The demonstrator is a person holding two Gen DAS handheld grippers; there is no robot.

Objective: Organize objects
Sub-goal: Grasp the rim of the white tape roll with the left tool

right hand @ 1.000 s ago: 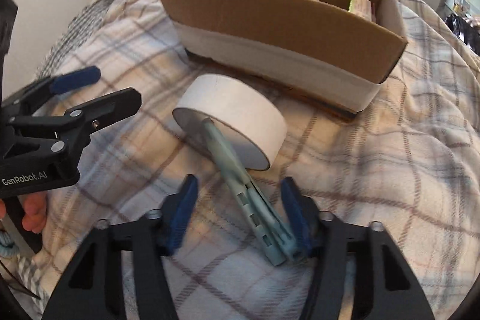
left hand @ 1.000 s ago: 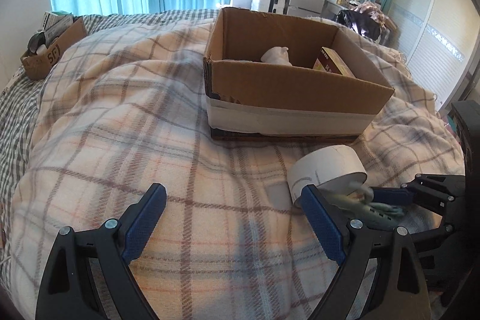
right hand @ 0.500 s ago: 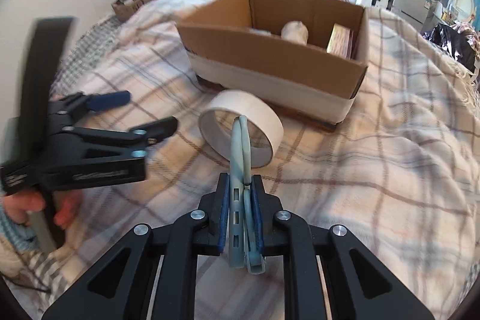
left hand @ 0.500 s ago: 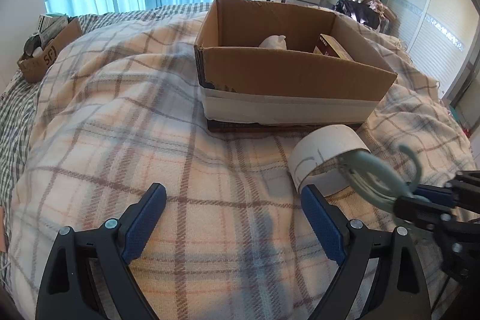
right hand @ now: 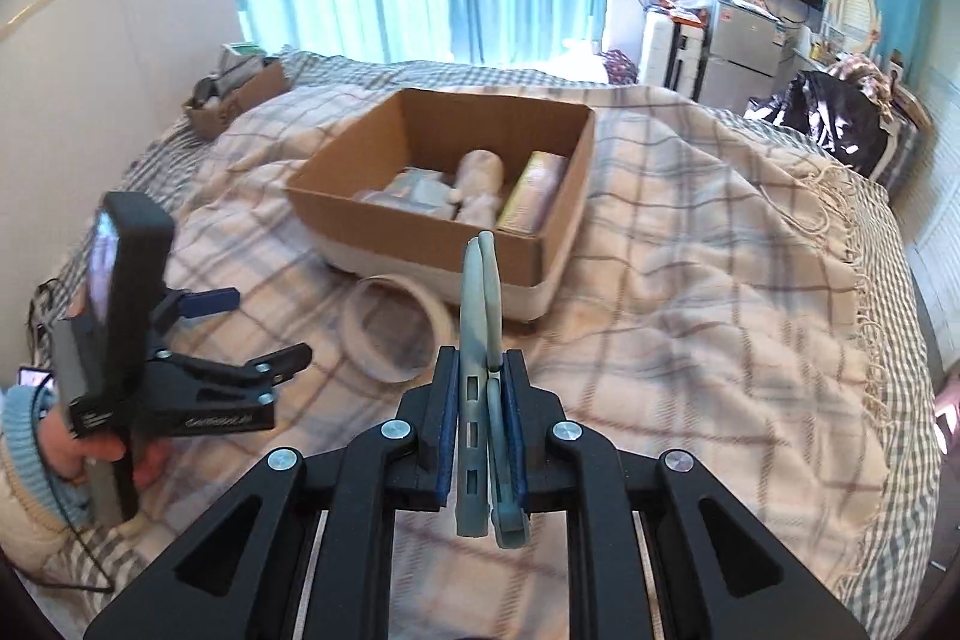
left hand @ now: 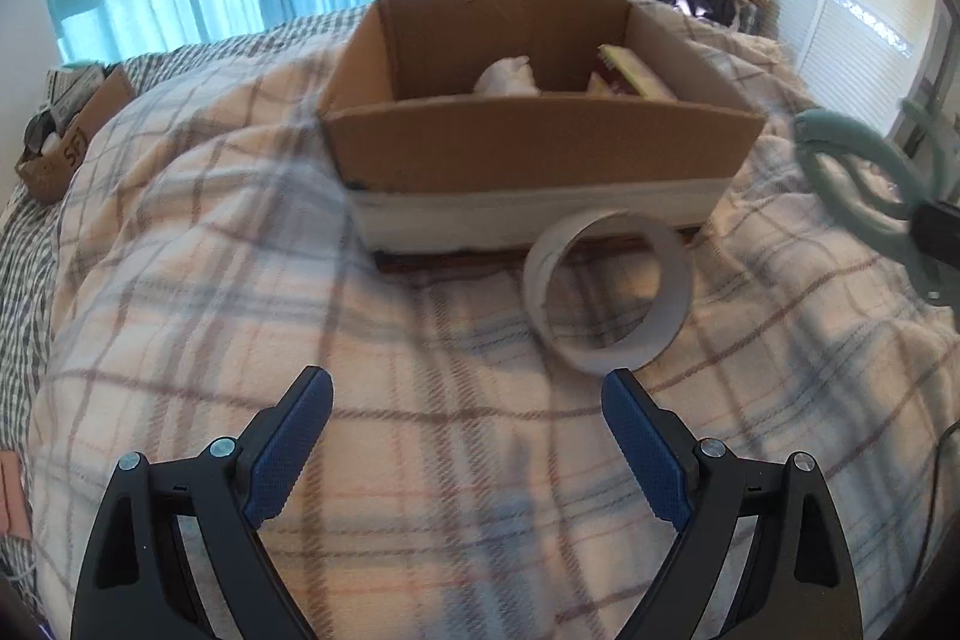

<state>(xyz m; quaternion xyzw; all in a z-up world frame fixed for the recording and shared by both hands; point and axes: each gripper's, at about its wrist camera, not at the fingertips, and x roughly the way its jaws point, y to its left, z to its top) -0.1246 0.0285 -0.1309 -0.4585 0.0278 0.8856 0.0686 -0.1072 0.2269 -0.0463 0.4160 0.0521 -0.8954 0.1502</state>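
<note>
My right gripper (right hand: pixel 477 418) is shut on pale green scissors (right hand: pixel 480 340) and holds them in the air above the bed, handles pointing toward the cardboard box (right hand: pixel 564 196); the handles also show in the left wrist view (left hand: pixel 864 172). My left gripper (left hand: pixel 468 430) is open and empty, low over the blanket; it shows in the right wrist view (right hand: pixel 240 334). A white tape roll (left hand: pixel 606 292) (right hand: pixel 393 328) lies on the blanket in front of the box (left hand: pixel 540 148), just beyond my left gripper's right finger. The box holds a white bundle (left hand: pixel 507 76) and a yellow packet (left hand: pixel 630 70).
The plaid blanket (left hand: pixel 300 280) covers a lumpy bed. A small brown box of clutter (left hand: pixel 66 136) sits at the far left edge. Curtains, a fridge and a TV stand behind the bed. A fringed blanket edge (right hand: pixel 852 220) runs on the right.
My right gripper closed on the scissors next to the tape roll and lifted them high above the bed. The tape roll tipped, showing its hollow centre. My left gripper stayed open.
</note>
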